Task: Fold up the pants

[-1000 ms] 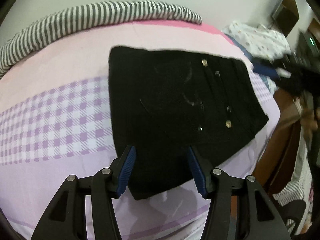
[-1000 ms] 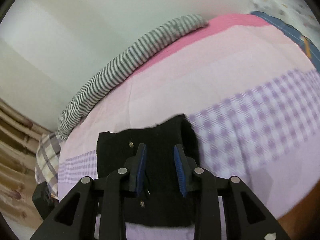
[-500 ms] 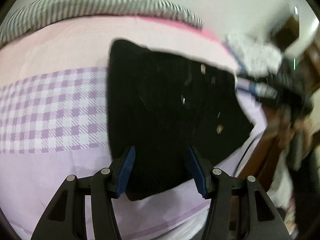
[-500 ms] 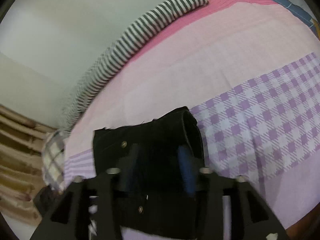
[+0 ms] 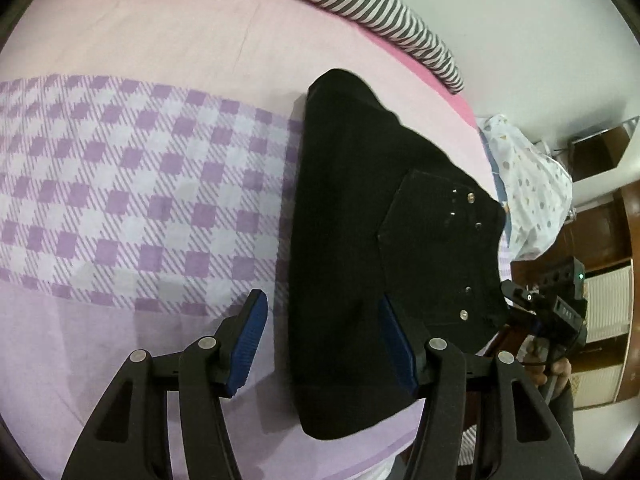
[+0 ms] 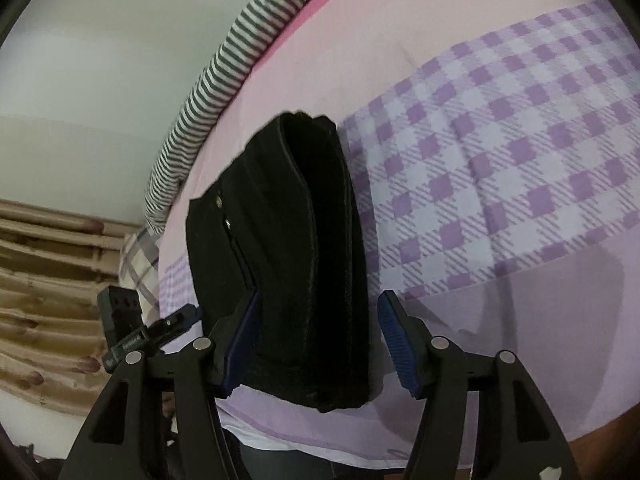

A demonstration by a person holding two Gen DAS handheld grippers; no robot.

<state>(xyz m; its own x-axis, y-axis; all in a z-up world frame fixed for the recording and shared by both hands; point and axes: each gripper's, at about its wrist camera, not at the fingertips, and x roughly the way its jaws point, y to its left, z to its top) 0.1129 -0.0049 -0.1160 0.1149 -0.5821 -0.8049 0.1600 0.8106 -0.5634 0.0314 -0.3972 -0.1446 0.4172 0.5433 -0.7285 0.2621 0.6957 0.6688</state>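
Observation:
The black pants (image 5: 360, 248) lie folded into a compact stack on the bed; small metal rivets show on the top layer. In the right wrist view the pants (image 6: 304, 248) show their folded layered edge. My left gripper (image 5: 324, 344) is open, hovering over the near left edge of the pants, empty. My right gripper (image 6: 318, 344) is open and empty, its jaws straddling the near end of the stack above it. The right gripper also shows in the left wrist view (image 5: 548, 312), at the pants' right edge.
The bed sheet (image 5: 140, 200) is pink with a purple checked band. A grey striped bolster (image 5: 360, 12) runs along the wall side. A white dotted cloth (image 5: 528, 196) lies at the far right. Wooden furniture (image 5: 616, 220) stands beyond the bed edge.
Both grippers have swung around the pants. The right gripper's jaws have opened wider. The pants lie still.

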